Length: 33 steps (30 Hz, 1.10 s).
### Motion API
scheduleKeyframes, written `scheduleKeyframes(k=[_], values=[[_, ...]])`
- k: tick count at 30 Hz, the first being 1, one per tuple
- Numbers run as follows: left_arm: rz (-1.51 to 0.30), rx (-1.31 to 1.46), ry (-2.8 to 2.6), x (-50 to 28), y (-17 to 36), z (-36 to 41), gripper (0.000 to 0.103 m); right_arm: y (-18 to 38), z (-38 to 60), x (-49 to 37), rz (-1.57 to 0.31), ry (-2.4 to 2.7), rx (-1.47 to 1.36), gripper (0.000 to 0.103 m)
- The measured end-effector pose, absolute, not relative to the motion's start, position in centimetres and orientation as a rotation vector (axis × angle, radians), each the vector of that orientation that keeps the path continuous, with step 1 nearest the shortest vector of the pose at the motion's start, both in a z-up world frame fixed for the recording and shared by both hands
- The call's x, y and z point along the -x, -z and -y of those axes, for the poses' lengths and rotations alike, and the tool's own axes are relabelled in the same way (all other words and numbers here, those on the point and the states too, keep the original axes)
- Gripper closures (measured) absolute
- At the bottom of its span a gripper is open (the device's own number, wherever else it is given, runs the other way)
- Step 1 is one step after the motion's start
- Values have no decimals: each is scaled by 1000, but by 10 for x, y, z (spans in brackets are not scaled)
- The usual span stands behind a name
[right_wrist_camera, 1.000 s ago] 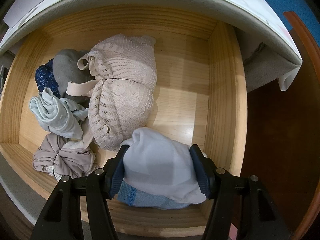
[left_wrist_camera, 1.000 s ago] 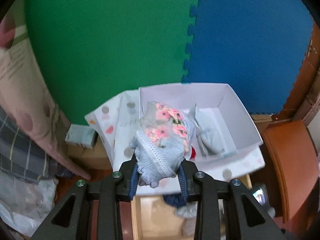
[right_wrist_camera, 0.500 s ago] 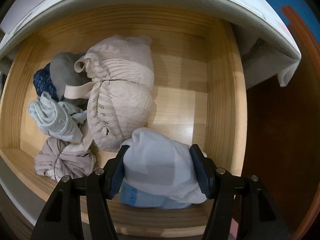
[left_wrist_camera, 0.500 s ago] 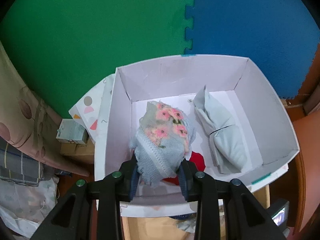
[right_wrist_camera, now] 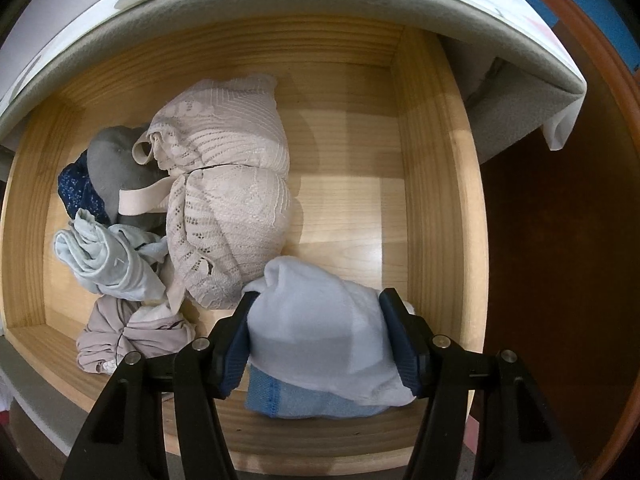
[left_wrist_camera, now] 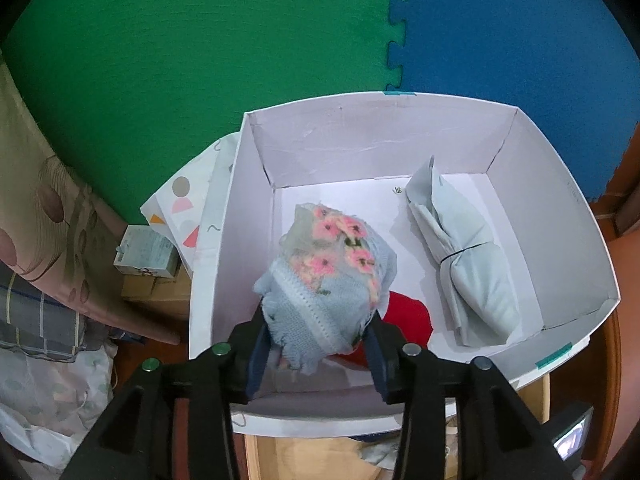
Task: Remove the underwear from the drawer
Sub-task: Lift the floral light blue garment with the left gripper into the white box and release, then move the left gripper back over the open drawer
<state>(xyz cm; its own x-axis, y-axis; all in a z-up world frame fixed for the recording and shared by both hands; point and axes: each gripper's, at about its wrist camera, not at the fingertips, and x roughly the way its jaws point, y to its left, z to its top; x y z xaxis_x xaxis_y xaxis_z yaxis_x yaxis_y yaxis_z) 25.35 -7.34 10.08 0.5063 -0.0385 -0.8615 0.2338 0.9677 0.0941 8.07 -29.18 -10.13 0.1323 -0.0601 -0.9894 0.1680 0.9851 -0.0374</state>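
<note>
Over the white box (left_wrist_camera: 224, 264) the left gripper (left_wrist_camera: 318, 354) tilts steeply down with a pale blue knitted piece with pink flowers (left_wrist_camera: 332, 276) between its pads; the jaws are opening, and the bundle still sits in the gap, bulging up toward twelve o'clock from the fingertips, its long axis running roughly six to twelve. I would say it is about to drop straight down onto the red garment (left_wrist_camera: 408, 316) just beneath it, at about four o'clock from the claw, while a folded pale blue bundle (left_wrist_camera: 468, 264) lies apart at two o'clock, slanted eleven to five. Down in the wooden drawer (right_wrist_camera: 436, 184), the right gripper (right_wrist_camera: 320, 344) points straight down and is clamped about halfway wide on a light blue pair of underwear (right_wrist_camera: 316, 328). The lace beige bundle (right_wrist_camera: 228, 200) lies near it at eleven o'clock, with more garments crowded toward nine. The right hand is the nearer one for those.
</note>
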Motion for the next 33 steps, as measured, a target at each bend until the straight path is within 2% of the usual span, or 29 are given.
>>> scheduleKeyframes(k=[4, 10, 20, 25, 33], values=[[-1028, -196, 185, -248, -106, 70, 49, 98, 284, -82, -1429, 171, -85, 45], [-986, -172, 226, -235, -127, 65, 43, 99, 279, -83, -1427, 174, -81, 45], [-904, -180, 193, -181, -148, 40, 43, 96, 271, -82, -1418, 179, -61, 47], [-885, -199, 119, -145, -130, 20, 43, 90, 272, -80, -1400, 181, -66, 48], [-953, -309, 44, -98, -50, 13, 43, 77, 279, -73, -1359, 166, -134, 51]])
